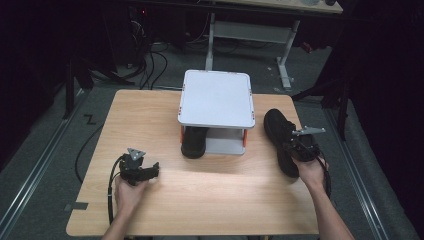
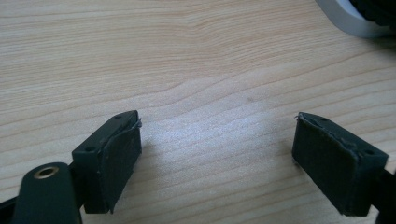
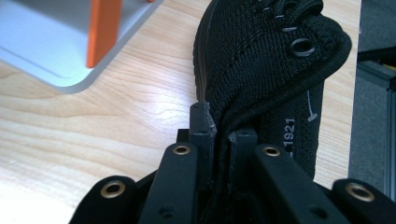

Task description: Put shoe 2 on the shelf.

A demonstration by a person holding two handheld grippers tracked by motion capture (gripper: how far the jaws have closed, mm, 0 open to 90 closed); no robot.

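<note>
High view, wooden table, dark room, left gripper agape, right gripper pinching black shoe.

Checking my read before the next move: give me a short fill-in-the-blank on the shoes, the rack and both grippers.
1. The right gripper is shut on the ____ of the black shoe.
2. The left gripper is ____, over bare table.
3. The second shoe sits ____ the white rack's top shelf.
4. The rack's posts are coloured ____.

Missing words: collar; open; under; orange
</note>
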